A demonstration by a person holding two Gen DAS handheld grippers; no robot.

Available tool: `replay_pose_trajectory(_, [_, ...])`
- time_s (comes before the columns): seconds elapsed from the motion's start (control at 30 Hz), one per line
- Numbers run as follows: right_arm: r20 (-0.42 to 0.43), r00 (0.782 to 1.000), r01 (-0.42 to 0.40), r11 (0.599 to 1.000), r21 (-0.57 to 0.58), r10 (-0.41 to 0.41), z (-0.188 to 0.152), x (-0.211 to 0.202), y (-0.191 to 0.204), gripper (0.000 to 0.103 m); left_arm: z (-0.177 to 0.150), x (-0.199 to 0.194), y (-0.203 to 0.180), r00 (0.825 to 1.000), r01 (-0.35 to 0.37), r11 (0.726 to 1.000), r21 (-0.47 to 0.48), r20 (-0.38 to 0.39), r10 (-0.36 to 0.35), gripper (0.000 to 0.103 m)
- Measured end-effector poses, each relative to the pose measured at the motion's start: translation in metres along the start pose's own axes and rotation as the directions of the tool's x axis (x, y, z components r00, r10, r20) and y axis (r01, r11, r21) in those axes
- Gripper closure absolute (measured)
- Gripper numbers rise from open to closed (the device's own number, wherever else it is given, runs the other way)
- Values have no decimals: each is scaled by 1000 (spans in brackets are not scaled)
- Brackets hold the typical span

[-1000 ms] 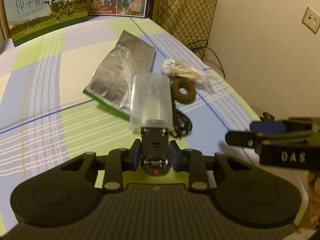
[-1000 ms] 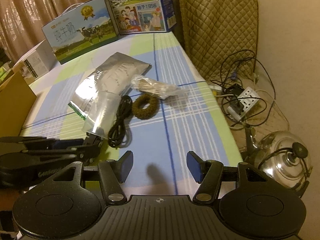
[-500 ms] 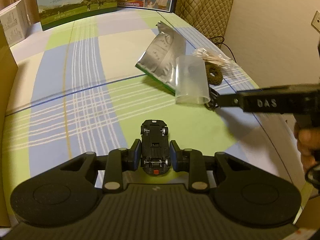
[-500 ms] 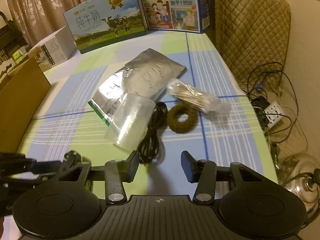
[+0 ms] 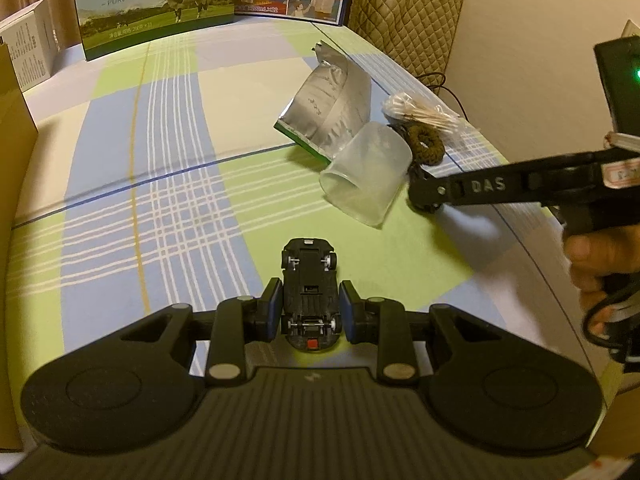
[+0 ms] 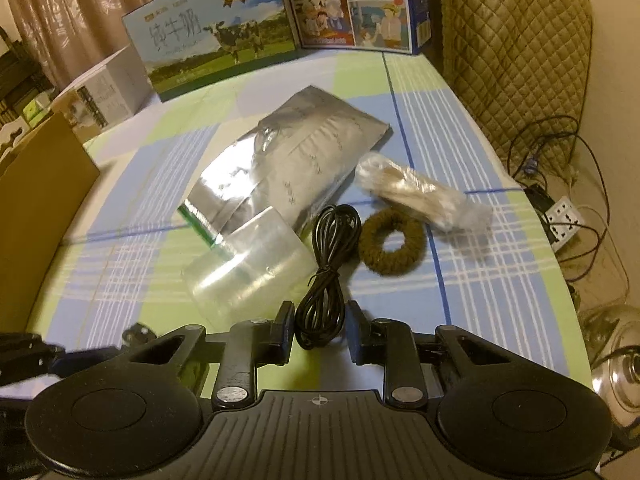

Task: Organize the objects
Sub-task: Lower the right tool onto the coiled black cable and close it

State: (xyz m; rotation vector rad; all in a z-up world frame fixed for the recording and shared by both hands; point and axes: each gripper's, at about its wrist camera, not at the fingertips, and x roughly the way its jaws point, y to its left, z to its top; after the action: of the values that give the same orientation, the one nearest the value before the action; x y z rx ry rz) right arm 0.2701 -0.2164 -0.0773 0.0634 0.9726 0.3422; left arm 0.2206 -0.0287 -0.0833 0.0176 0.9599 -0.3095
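My left gripper (image 5: pixel 310 312) is shut on a small black toy car (image 5: pixel 309 280), belly up, held just above the plaid tablecloth (image 5: pixel 160 200). My right gripper (image 6: pixel 320 322) is down at the table with its jaws closing on a coiled black cable (image 6: pixel 326 280); the near loop of the coil fills the gap and both pads meet its sides. In the left wrist view the right gripper (image 5: pixel 424 200) reaches in from the right, beside a clear plastic cup (image 5: pixel 366 176) that lies on its side.
A silver foil pouch (image 6: pixel 296 160), a brown hair tie (image 6: pixel 390 246) and a bag of cotton swabs (image 6: pixel 416 194) lie around the cable. Milk cartons (image 6: pixel 212 48) stand at the back. A cardboard box (image 6: pixel 32 208) is at the left. A kettle (image 6: pixel 620 364) and a power strip sit beyond the right edge.
The right gripper moved in over the cable and its jaws narrowed around the coil. The left gripper carried the toy car leftward, away from the cup, then held still.
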Motion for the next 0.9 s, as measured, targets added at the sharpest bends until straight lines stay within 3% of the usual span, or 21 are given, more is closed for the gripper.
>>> replay_pose_trajectory(0.27, [-111,994,-27,999,-20,25,-42,-43,-11,80,-20,-15,-5,1000,7,1000,15,-19,-7,78])
replay_pose_trajectory(0.37, [-99,995,-5,999,-41,1,-52,-51,-8,78,-25,-19,-6,1000,7,1000,15,-20,-6,78])
replay_pose_trajectory(0.5, [-68,997,23,999,-42,-25,-55,-49,-3,63,-28,-18,-4,1000,3,1000,-3,-30,-3,78])
replay_pose_trajectory(0.9, [-17,997,71,996,-50,-72,-38,-29,1,62,-25,-10,-2,999,-4,1000,0,-37,4,78])
